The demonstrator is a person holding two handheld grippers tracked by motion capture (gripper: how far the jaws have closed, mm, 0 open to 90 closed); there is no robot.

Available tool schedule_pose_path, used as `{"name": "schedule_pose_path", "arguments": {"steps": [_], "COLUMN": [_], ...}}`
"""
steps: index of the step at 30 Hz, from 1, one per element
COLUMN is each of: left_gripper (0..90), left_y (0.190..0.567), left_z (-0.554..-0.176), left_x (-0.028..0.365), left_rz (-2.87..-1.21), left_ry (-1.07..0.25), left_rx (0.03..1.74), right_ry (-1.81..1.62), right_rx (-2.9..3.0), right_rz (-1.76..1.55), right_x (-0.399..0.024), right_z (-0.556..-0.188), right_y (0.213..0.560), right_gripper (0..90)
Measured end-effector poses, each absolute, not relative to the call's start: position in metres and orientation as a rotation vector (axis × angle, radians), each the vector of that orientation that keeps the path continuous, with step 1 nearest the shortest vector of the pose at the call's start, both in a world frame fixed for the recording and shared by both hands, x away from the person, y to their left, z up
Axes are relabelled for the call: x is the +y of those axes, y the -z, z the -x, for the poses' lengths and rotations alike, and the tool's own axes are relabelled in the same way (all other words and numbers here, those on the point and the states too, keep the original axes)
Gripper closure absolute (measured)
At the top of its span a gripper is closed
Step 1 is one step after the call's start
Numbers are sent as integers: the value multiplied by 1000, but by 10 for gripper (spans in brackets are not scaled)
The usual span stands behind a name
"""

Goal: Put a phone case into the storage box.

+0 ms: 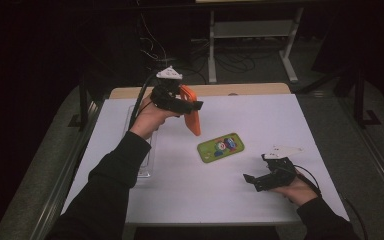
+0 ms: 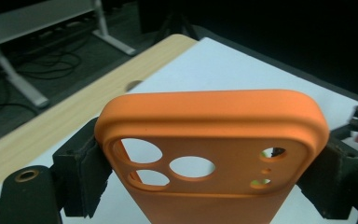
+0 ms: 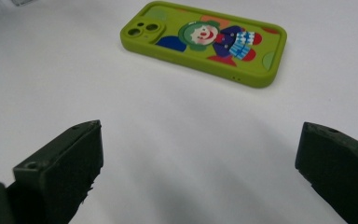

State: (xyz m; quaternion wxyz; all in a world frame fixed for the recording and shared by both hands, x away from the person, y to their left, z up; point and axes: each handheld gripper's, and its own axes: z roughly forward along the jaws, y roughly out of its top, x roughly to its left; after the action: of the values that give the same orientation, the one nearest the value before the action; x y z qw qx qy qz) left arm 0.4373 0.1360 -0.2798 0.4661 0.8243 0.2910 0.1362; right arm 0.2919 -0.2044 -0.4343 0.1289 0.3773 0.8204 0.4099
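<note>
Clear tray (image 1: 146,165) on white table (image 1: 260,120), left edge.

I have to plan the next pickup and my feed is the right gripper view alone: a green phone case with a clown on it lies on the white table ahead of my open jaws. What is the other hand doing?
Observer: The left gripper is shut on an orange phone case, held up off the white table.
Operator: How is it gripped?
Observer: Across its width near the camera end; the pads press on both long edges, as the left gripper view shows.
Operator: Is that case empty?
Observer: Yes, you can see through its camera cutouts to the table.
Operator: Anything else on the table?
Observer: A clear tray along the left edge, partly under the left forearm.
</note>
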Motion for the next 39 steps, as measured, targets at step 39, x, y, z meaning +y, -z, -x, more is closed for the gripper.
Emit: {"name": "schedule_pose_path", "arguments": {"steps": [39], "left_gripper": [147], "left_y": [301], "left_z": [-512], "left_x": [243], "left_rz": [-1945], "left_ry": [-740], "left_rx": [1360], "right_ry": [-1218], "right_rx": [2397], "right_rz": [-1058], "right_x": [-202], "right_z": [-288], "right_y": [438], "right_gripper": [3]}}
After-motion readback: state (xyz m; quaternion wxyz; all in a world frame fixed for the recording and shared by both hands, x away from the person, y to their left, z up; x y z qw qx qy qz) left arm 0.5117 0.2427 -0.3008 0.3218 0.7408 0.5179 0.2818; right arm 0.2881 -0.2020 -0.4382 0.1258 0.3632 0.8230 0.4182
